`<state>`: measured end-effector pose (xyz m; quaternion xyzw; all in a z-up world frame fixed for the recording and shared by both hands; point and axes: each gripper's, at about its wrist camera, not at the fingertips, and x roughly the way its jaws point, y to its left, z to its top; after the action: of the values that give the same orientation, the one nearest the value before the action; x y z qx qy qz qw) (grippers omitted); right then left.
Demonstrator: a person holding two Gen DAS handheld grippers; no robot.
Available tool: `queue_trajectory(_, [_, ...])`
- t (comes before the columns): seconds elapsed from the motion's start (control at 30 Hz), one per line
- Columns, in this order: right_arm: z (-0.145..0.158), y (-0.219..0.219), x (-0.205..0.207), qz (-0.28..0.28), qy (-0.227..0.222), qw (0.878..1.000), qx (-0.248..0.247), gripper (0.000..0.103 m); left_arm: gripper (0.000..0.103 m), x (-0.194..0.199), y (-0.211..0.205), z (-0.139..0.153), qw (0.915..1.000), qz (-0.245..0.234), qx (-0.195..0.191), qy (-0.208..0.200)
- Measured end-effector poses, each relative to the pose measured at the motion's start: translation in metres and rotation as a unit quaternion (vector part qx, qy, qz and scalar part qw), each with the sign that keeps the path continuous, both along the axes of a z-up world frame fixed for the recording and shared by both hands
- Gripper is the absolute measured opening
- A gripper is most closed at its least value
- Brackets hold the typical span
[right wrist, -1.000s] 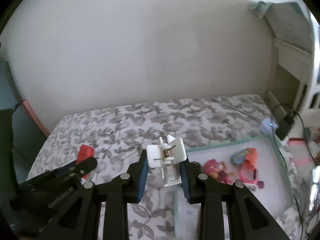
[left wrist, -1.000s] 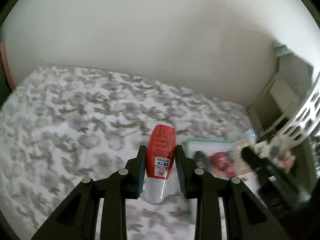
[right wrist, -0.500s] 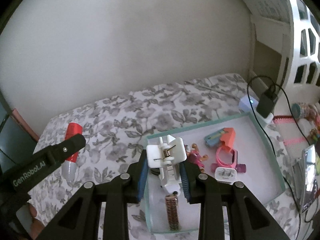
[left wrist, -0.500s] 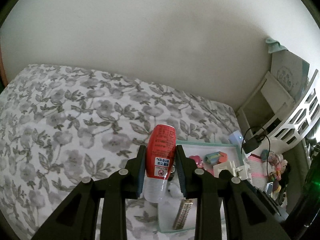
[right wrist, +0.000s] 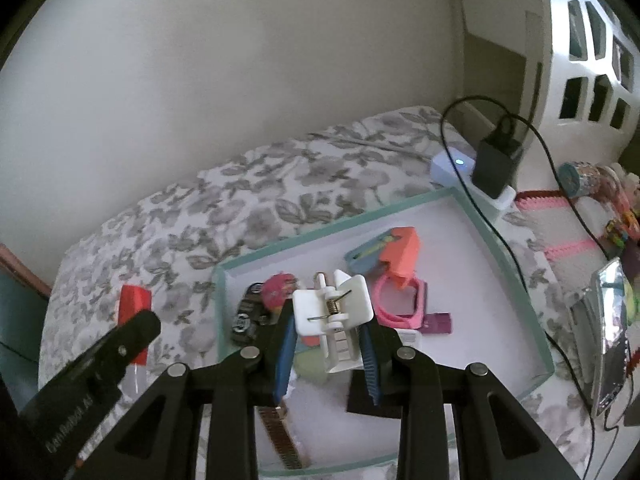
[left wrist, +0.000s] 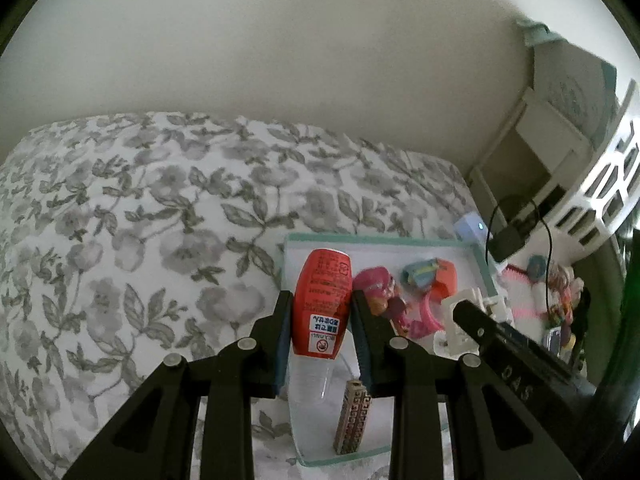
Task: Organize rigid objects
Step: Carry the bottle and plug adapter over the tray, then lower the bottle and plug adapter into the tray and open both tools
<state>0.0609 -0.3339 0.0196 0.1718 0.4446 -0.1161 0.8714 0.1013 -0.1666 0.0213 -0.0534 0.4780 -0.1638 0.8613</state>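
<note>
My left gripper [left wrist: 320,300] is shut on a small red-labelled bottle [left wrist: 322,304] with a clear cap, held over the left edge of a shallow tray with a teal rim [left wrist: 384,242]. My right gripper [right wrist: 330,322] is shut on a white spring clip [right wrist: 334,314] and hangs above the same tray [right wrist: 516,272]. Inside the tray lie a pink toy figure [left wrist: 378,284], an orange and blue piece [right wrist: 394,254], a pink frame [right wrist: 402,304] and a metal watch band [left wrist: 353,420]. In the right wrist view the bottle [right wrist: 134,308] shows at the left behind the other gripper's finger.
The tray rests on a bed with a grey floral cover [left wrist: 160,220] against a pale wall. A white power strip with a black charger [right wrist: 494,162] and cable sits past the tray's far corner. A white lattice basket [right wrist: 592,52] and cluttered small items [right wrist: 608,216] stand at the right.
Both grippers have come forward and down toward the tray, each still holding its object. The tray and its contents now look larger and closer; the bottle has reached the tray's left edge.
</note>
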Motion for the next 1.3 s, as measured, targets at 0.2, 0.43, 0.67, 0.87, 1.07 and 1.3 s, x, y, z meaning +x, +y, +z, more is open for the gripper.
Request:
queue_trajectory(0.2, [-0.01, -0.014, 0.0, -0.03, 0.021, 0.999, -0.003, 0.032, 0.03, -0.009, -0.017, -0.007, 0.9995, -0.031, 0.009, 0.003])
queue_trajectory(0.43, [-0.003, -0.027, -0.01, -0.077, 0.004, 0.997, -0.021, 0.032, 0.03, -0.021, -0.041, -0.013, 0.9971, -0.075, 0.006, 0.005])
queue_trajectory(0.67, [0.003, -0.052, -0.024, -0.14, -0.011, 0.989, -0.036, 0.032, 0.03, -0.027, -0.058, -0.022, 0.9946, -0.102, 0.0, 0.019])
queue_trajectory(0.87, [-0.018, -0.068, -0.027, -0.17, 0.032, 0.984, -0.033, 0.032, 0.03, -0.029, -0.066, -0.031, 0.9928, -0.114, -0.002, 0.037])
queue_trajectory(1.07, [-0.035, -0.07, -0.026, -0.175, 0.062, 0.982, -0.03, 0.032, 0.03, -0.034, -0.074, -0.033, 0.9909, -0.129, 0.008, 0.038])
queue_trajectory(1.3, [-0.05, -0.069, -0.023, -0.17, 0.086, 0.981, -0.017, 0.032, 0.03, -0.038, -0.083, -0.041, 0.9884, -0.143, 0.025, 0.045])
